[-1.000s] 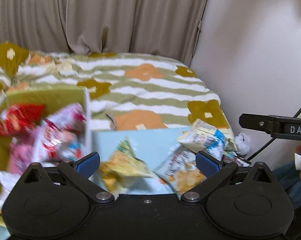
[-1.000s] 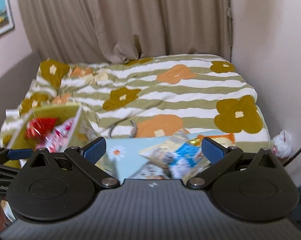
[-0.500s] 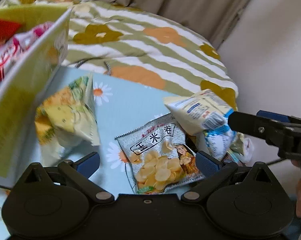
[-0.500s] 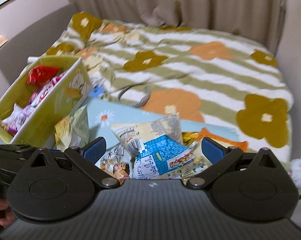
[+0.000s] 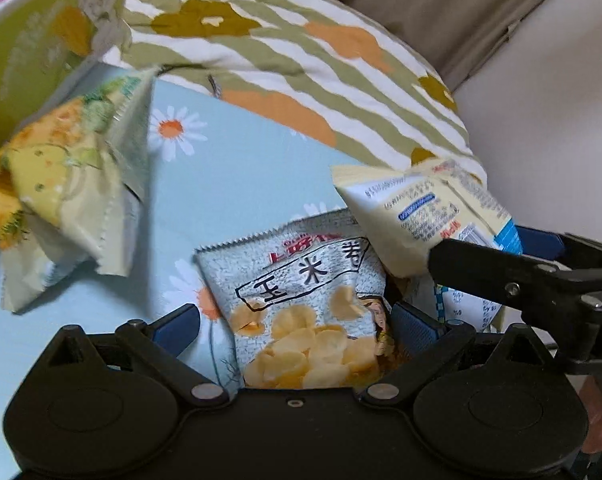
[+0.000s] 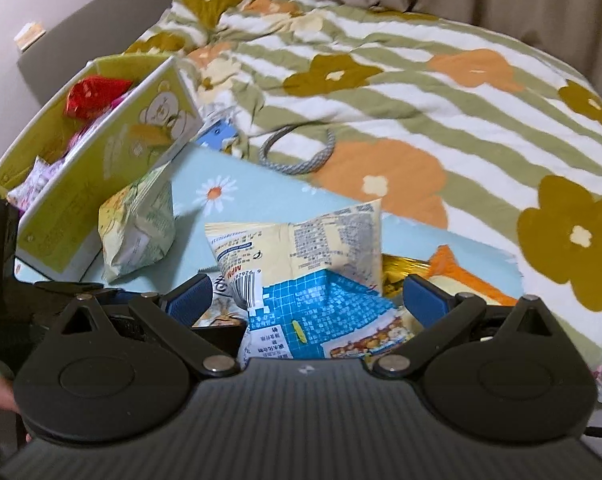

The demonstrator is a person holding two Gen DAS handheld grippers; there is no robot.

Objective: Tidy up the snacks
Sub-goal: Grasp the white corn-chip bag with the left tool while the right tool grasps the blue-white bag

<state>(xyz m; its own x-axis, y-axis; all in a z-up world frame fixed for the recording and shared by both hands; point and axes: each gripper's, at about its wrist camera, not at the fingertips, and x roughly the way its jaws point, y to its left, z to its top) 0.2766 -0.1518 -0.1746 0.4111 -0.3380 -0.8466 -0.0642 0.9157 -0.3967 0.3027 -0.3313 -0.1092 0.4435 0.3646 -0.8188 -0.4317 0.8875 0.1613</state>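
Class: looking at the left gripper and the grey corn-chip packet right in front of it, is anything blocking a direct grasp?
The left gripper already straddles the grey corn-chip packet, jaws open. Only the pale yellow packet overlaps its far right corner; nothing lies between fingers and bag.

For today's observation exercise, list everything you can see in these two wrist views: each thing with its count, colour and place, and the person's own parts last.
Snack box: one, yellow-green with a bear print, left, holding red and pink packets.
Green-yellow packet: one, beside the box's front wall.
Grey chip bag: one, grey with yellow chips, flat on the mat.
Cream and blue packet: one, at the top of the pile on the right.
Orange packet: one, partly hidden behind the pile.
Mat: one, light blue with daisies, under the snacks.
Blanket: one, green-striped with flowers, on the bed.
Cord: one, grey, looped on the blanket.
Left gripper: open, over the chip bag.
Right gripper: open, over the cream and blue packet.
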